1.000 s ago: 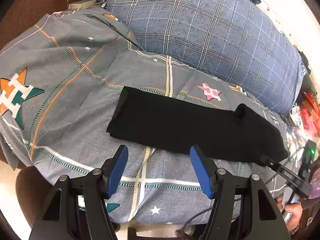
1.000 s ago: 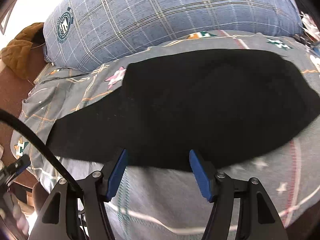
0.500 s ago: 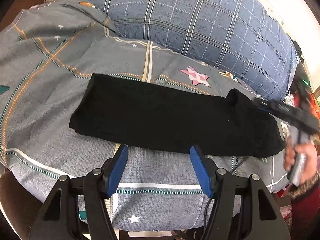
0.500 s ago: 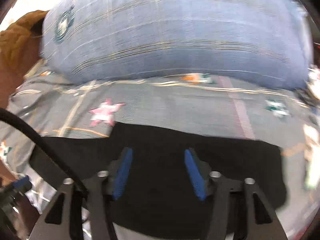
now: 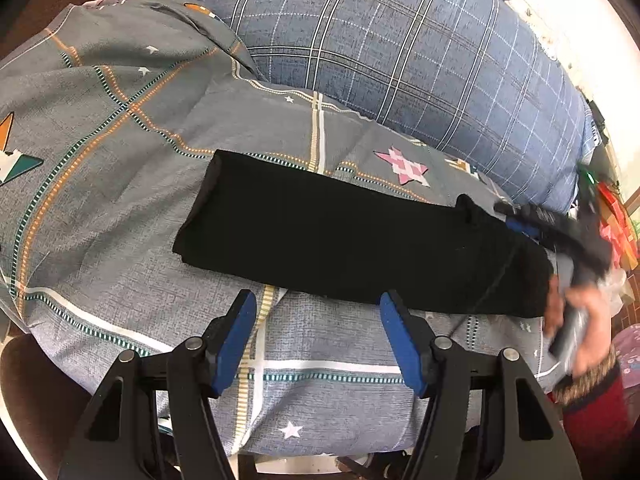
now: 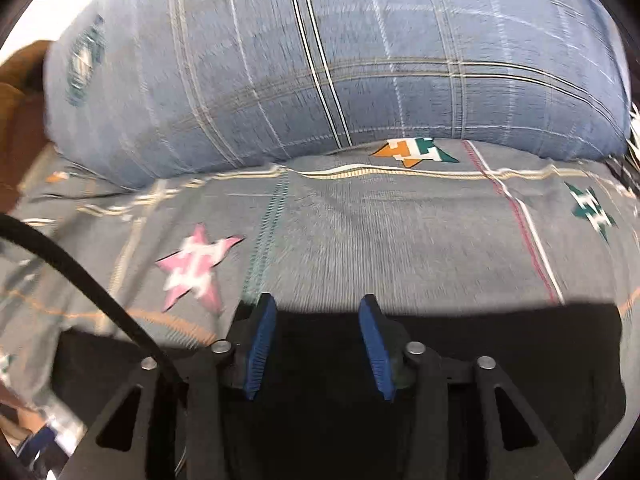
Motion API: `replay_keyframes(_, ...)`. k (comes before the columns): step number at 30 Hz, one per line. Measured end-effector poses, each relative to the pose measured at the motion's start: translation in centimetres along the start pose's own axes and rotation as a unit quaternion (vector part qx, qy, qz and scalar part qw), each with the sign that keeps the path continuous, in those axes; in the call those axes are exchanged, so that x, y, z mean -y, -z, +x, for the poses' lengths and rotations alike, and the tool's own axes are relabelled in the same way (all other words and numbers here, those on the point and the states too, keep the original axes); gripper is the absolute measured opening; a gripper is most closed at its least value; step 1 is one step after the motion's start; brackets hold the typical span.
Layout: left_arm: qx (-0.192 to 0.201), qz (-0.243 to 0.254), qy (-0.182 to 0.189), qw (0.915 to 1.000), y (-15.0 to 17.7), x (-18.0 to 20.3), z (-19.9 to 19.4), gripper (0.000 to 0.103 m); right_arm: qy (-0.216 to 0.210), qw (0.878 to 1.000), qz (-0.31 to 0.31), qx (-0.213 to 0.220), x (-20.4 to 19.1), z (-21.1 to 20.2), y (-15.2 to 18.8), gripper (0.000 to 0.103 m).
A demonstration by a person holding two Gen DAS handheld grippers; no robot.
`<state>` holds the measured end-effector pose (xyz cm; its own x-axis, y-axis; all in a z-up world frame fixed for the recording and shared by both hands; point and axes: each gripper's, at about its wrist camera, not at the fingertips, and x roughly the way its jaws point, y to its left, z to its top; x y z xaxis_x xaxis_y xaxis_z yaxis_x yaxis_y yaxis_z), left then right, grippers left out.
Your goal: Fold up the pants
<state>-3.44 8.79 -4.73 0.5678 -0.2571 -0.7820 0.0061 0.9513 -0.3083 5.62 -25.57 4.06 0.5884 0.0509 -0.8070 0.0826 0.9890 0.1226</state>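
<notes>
The black pants [image 5: 352, 240] lie folded into a long flat strip across the grey patterned bedsheet [image 5: 120, 128]. My left gripper [image 5: 316, 312] is open and empty, hovering just in front of the strip's near edge. My right gripper [image 6: 316, 320] is open and empty, low over the pants [image 6: 500, 360], its fingertips near the strip's far edge. In the left wrist view the right gripper [image 5: 520, 220] shows blurred over the strip's right end, held by a hand [image 5: 576, 320].
A big blue plaid pillow [image 5: 420, 52] lies along the far side of the bed; it also fills the top of the right wrist view [image 6: 320, 60]. A black cable [image 6: 80, 276] crosses the left of the right wrist view. The bed's front edge is just below the left gripper.
My right gripper has swung up from the near edge and over the pants to their far edge, its jaws a little narrower. The left gripper has drifted slightly, still open.
</notes>
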Motion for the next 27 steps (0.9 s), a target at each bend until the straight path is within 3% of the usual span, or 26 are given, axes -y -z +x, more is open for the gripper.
replay_keyframes(2, 0.003, 0.001, 0.002, 1.0000, 0.2, 0.5, -0.1, 0.063, -0.042, 0.999, 0.009, -0.024, -0.4, -0.4, 2.1, 0.050)
replay_keyframes(5, 0.000, 0.006, 0.005, 1.0000, 0.7, 1.4, -0.6, 0.063, -0.037, 0.998, 0.003, -0.052, -1.3, 1.6, 3.3, 0.053)
replay_keyframes(8, 0.010, 0.018, -0.002, 0.9998, 0.8, 2.0, -1.7, 0.064, -0.054, 0.998, 0.007, -0.039, -1.3, 2.6, 2.5, 0.069)
replay_keyframes(12, 0.025, 0.012, -0.013, 0.9995, 0.5, 0.8, -2.6, 0.068, -0.070, 0.997, 0.036, 0.012, 1.1, -0.5, 2.0, 0.068)
replay_keyframes(15, 0.020, -0.008, -0.021, 0.9995, 0.3, -0.9, -2.2, 0.068, -0.029, 0.998, 0.059, 0.025, 5.6, -2.3, 3.2, 0.068)
replay_keyframes(17, 0.022, -0.021, -0.029, 0.9991, 0.2, -2.2, -2.2, 0.068, 0.024, 0.995, 0.091, 0.019, 10.6, -2.8, 4.3, 0.068)
replay_keyframes(18, 0.024, -0.029, -0.034, 0.9987, 0.0, -2.9, -2.2, 0.068, 0.040, 0.993, 0.106, 0.019, 12.3, -3.0, 4.5, 0.062)
replay_keyframes(20, 0.027, -0.045, -0.045, 0.9976, -0.2, -4.5, -2.2, 0.068, 0.024, 0.987, 0.154, 0.035, 16.2, -4.5, 5.1, 0.038)
replay_keyframes(21, 0.027, -0.056, -0.050, 0.9968, -0.5, -5.5, -2.0, 0.068, 0.049, 0.982, 0.178, 0.038, 17.3, -5.5, 5.2, 0.041)
replay_keyframes(22, 0.026, -0.066, -0.053, 0.9961, -0.6, -6.3, -1.9, 0.068, 0.079, 0.978, 0.182, 0.057, 17.4, -7.0, 5.2, 0.042)
replay_keyframes(23, 0.024, -0.078, -0.053, 0.9953, -0.8, -7.3, -1.8, 0.068, 0.079, 0.980, 0.171, 0.070, 16.7, -7.8, 4.9, 0.048)
replay_keyframes(24, 0.022, -0.090, -0.053, 0.9943, -0.9, -8.1, -1.7, 0.068, 0.073, 0.981, 0.160, 0.075, 16.0, -8.2, 4.7, 0.056)
replay_keyframes(27, 0.019, -0.107, -0.056, 0.9924, -0.8, -9.6, -1.6, 0.068, 0.033, 0.993, 0.092, 0.068, 10.8, -8.3, 3.2, 0.059)
